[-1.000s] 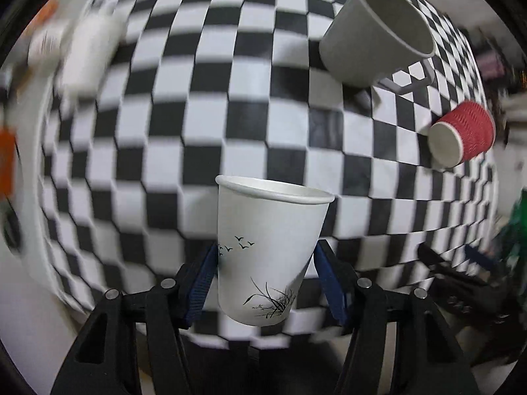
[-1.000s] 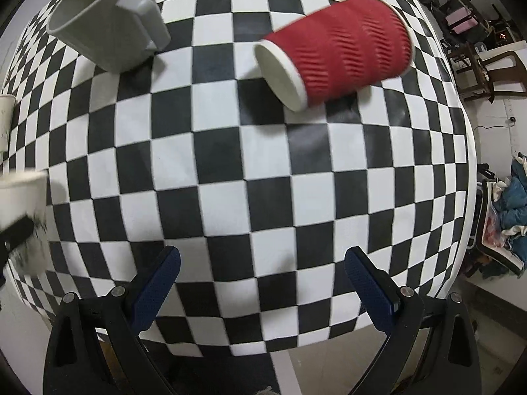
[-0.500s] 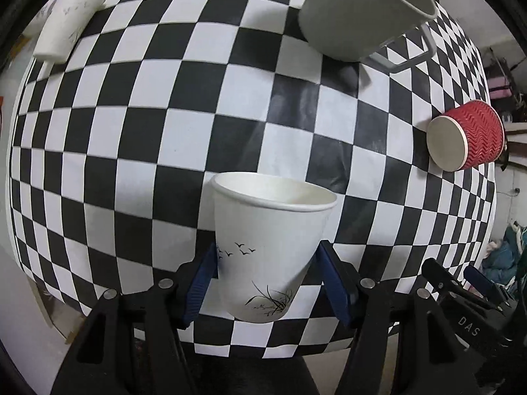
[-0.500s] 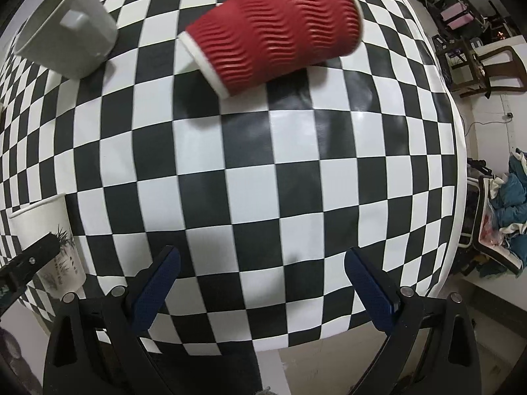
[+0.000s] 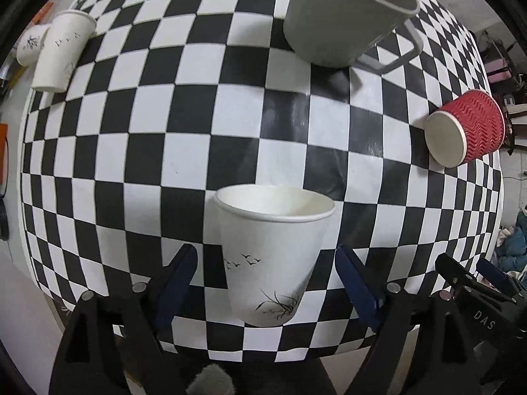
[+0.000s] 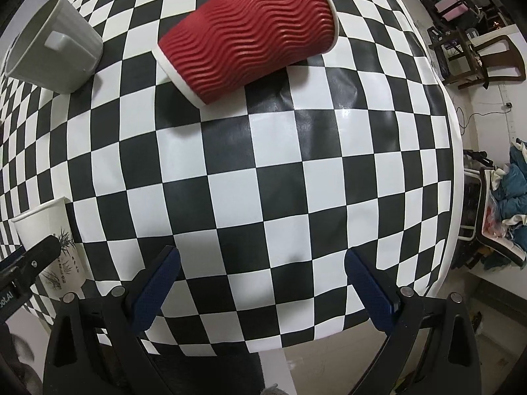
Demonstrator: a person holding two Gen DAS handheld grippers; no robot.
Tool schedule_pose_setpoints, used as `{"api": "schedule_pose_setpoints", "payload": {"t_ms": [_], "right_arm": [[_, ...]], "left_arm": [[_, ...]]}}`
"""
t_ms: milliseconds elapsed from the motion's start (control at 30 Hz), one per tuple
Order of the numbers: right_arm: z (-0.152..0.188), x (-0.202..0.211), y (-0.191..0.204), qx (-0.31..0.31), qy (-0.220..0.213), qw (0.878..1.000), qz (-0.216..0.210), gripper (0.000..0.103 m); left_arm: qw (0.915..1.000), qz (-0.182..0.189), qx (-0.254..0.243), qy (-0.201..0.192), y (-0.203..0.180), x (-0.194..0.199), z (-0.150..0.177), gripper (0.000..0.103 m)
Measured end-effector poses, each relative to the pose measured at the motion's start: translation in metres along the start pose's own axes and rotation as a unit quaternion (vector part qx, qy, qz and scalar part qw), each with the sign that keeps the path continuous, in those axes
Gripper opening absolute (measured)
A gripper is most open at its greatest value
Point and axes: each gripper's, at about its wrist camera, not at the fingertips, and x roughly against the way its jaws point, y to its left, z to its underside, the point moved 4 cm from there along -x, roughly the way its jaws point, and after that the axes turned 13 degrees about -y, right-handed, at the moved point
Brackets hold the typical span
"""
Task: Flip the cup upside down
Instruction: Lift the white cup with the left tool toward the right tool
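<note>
A white paper cup with a bird and grass print (image 5: 273, 256) stands upright, mouth up, on the checkered table near its front edge. My left gripper (image 5: 268, 283) is open, its blue pads apart from the cup on both sides. The same cup shows at the left edge of the right wrist view (image 6: 49, 247). My right gripper (image 6: 262, 291) is open and empty above the table's front edge. A red ripple cup (image 6: 250, 36) lies on its side ahead of it; it also shows in the left wrist view (image 5: 466, 131).
A grey mug (image 5: 349, 16) with a handle stands at the back; it also shows in the right wrist view (image 6: 52, 49). Two more white paper cups (image 5: 62, 56) stand upside down at the far left. Chairs and clutter (image 6: 467, 42) lie beyond the table's right edge.
My left gripper has opened and let go of the white cup, which now stands on the table. The right gripper has moved closer to the red cup.
</note>
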Motion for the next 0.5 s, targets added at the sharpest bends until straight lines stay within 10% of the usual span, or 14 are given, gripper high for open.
{"api": "schedule_pose_setpoints", "payload": {"t_ms": [233, 300, 500], "right_arm": [[-0.003, 0.019, 0.006, 0.006, -0.01, 1.0, -0.013, 0.101], [-0.004, 0.032, 0.011, 0.014, -0.018, 1.0, -0.021, 0.101], [-0.007, 0.077, 0.047, 0.123, -0.065, 0.99, -0.035, 0.101]], "left_arm": [[0.9981, 0.009, 0.004, -0.061, -0.002, 0.05, -0.021, 0.086], [0.9962, 0.015, 0.018, -0.084, 0.007, 0.07, -0.025, 0.103], [0.9866, -0.046, 0.009, -0.156, 0.045, 0.11, -0.016, 0.103]]}}
